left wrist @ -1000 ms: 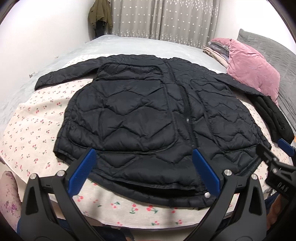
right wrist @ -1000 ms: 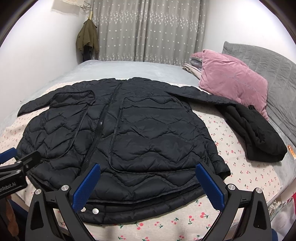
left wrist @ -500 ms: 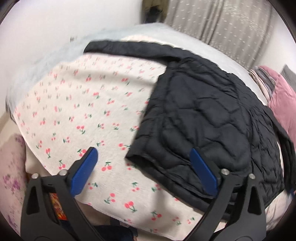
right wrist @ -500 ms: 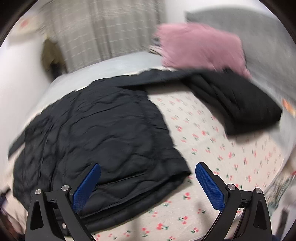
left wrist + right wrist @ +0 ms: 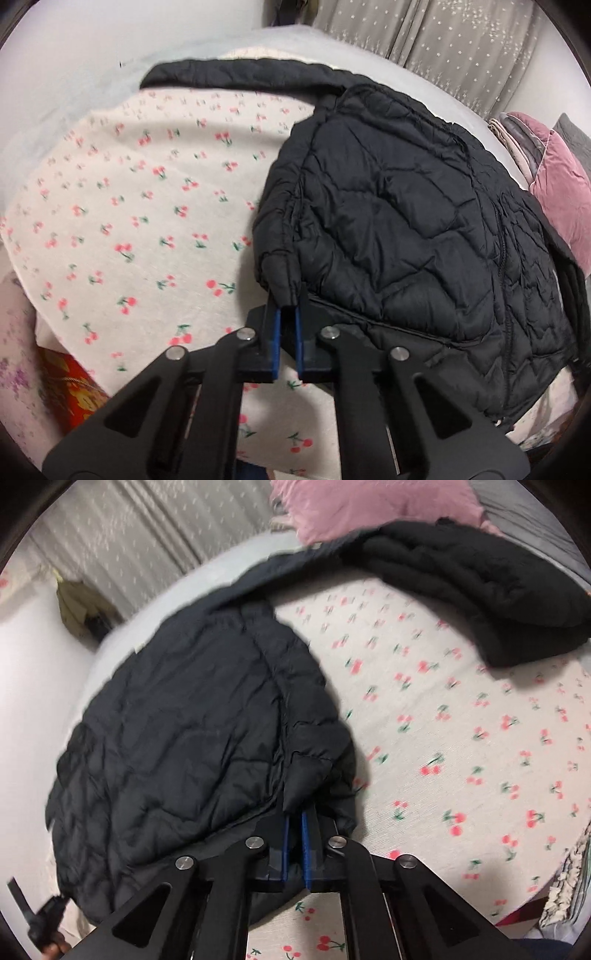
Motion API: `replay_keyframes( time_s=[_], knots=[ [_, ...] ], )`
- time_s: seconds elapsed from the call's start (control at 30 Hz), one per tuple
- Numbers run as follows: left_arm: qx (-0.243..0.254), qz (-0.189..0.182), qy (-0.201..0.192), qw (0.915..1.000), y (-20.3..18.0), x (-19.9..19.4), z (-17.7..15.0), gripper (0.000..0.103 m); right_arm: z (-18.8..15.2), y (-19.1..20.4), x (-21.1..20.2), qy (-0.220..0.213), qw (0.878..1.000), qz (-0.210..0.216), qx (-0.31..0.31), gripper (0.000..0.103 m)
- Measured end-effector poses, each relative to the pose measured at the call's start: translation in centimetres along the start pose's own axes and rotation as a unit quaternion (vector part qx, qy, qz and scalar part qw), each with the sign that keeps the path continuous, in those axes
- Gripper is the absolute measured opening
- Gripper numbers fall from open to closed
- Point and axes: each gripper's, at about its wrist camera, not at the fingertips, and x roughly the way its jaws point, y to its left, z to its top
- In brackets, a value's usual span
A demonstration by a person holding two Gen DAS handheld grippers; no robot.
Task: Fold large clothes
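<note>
A large black quilted jacket (image 5: 399, 229) lies spread front up on a bed with a cherry-print sheet (image 5: 129, 206). My left gripper (image 5: 288, 314) is shut on the jacket's bottom left hem corner. My right gripper (image 5: 294, 816) is shut on the bottom right hem corner of the jacket (image 5: 192, 723). One sleeve (image 5: 236, 74) stretches out to the far left; the other sleeve (image 5: 291, 561) runs toward the back right.
A second black garment (image 5: 476, 590) lies bunched at the right of the bed, by a pink pillow (image 5: 369, 506) and stacked clothes (image 5: 517, 136). Grey curtains (image 5: 443, 40) hang behind. A red item (image 5: 70, 384) sits off the bed's near left edge.
Both grippers swung outward to the jacket's two bottom corners and closed on the hem; they were wide open before.
</note>
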Motion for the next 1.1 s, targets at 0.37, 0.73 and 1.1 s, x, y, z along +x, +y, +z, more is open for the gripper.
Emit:
replay_keyframes(
  time_s=[0.37, 0.73, 1.1],
  knots=[
    [-0.010, -0.001, -0.022, 0.9997, 0.3, -1.1, 0.9, 0.052, 1.3, -0.1, -1.6, -0.011, 0.999, 0.008, -0.035, 0.007],
    [0.012, -0.046, -0.070, 0.9964, -5.7, -3.4, 6.1, 0.081, 4.7, -1.7, -3.8, -0.084, 0.996, 0.028, -0.001, 0.075],
    [0.055, -0.088, -0.007, 0.9946, -16.8, 2.4, 12.5, 0.084, 8.5, -2.0, 0.4, -0.058, 0.996, 0.039, 0.054, 0.075]
  ],
)
